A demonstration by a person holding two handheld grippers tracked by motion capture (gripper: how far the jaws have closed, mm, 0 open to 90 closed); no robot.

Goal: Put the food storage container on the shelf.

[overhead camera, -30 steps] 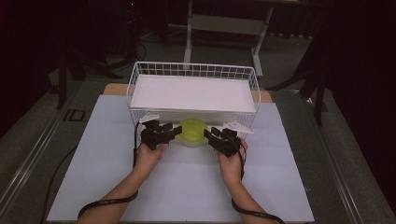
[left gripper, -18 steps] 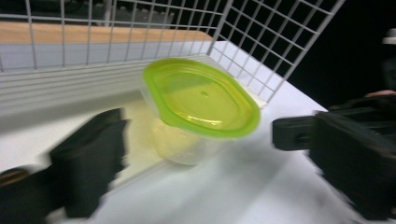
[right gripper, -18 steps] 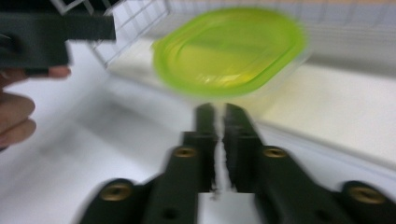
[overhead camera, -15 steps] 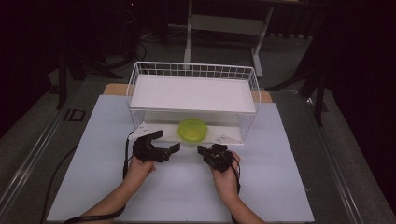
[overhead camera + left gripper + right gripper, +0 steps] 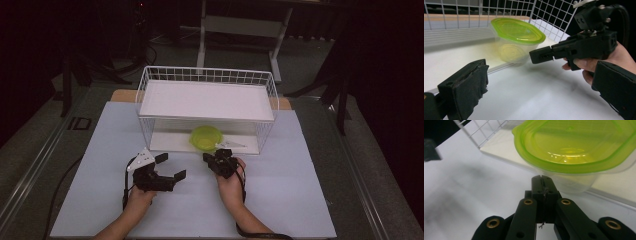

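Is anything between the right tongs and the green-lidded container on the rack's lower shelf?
Nothing visible. The right tongs, jaws pressed together, point straight at the container with bare table between them. It sits at the open front edge of the wire rack. The left tongs are open, off to the side.

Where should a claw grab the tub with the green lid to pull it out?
Probably by the lid's protruding rim at the front. The tub sits on the wire rack's bottom level under the shelf, so come in low from the open front side. The right claw is nearest but shut; open it first.
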